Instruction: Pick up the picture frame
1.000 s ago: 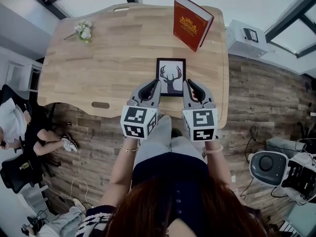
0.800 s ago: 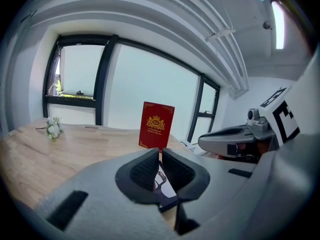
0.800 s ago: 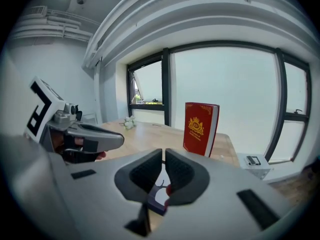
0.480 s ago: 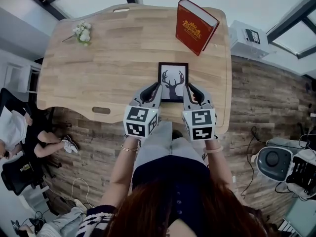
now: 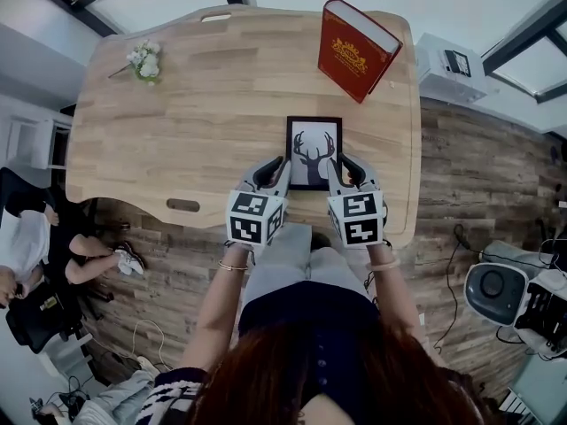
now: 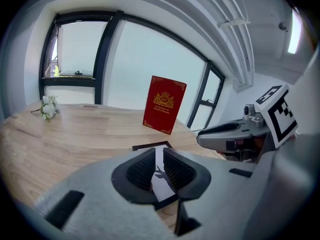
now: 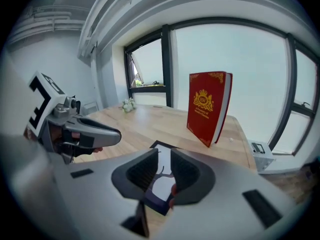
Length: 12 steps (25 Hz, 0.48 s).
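Note:
The picture frame (image 5: pixel 314 152), black-rimmed with a deer print, lies flat on the wooden table (image 5: pixel 204 122) close to its near edge. My left gripper (image 5: pixel 270 172) hovers at the frame's near left corner, jaws shut with nothing in them. My right gripper (image 5: pixel 345 168) sits at the near right corner; its jaws have just been opening and stand slightly apart, pressing on nothing. In the left gripper view the frame (image 6: pixel 149 146) shows beyond the left gripper (image 6: pixel 159 157). The right gripper view has the frame (image 7: pixel 158 190) below the right gripper (image 7: pixel 164 160).
A red hardcover book (image 5: pixel 357 47) stands upright at the table's far right. A small white flower sprig (image 5: pixel 143 59) lies at the far left. A person (image 5: pixel 27 237) sits beside the table's left end. Equipment (image 5: pixel 496 292) stands on the floor at right.
Both grippers have sunk toward the table and now flank the frame's near end more closely. The frame has not moved on the table.

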Available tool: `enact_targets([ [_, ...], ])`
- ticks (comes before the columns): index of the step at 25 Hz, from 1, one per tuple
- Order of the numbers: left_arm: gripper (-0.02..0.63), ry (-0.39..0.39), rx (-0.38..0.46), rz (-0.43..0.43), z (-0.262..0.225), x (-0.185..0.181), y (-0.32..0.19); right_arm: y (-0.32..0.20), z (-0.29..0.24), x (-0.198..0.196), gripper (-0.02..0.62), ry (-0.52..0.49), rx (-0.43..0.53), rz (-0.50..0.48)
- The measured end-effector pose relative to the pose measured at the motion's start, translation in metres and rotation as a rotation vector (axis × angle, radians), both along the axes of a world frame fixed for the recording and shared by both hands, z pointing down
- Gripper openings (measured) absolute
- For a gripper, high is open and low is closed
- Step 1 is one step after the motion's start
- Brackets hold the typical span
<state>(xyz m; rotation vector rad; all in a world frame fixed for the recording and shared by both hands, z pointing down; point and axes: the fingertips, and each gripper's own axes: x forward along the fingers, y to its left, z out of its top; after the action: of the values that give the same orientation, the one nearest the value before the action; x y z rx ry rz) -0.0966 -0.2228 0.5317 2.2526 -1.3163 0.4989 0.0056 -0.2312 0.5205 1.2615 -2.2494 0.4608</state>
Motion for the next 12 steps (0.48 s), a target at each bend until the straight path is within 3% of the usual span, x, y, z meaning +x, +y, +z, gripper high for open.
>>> enact_targets([
  [12, 0.032, -0.015, -0.07, 0.009, 0.033, -0.006, -0.015, -0.011, 0.038, 0.002, 0.098, 0.036, -0.079, 0.023],
])
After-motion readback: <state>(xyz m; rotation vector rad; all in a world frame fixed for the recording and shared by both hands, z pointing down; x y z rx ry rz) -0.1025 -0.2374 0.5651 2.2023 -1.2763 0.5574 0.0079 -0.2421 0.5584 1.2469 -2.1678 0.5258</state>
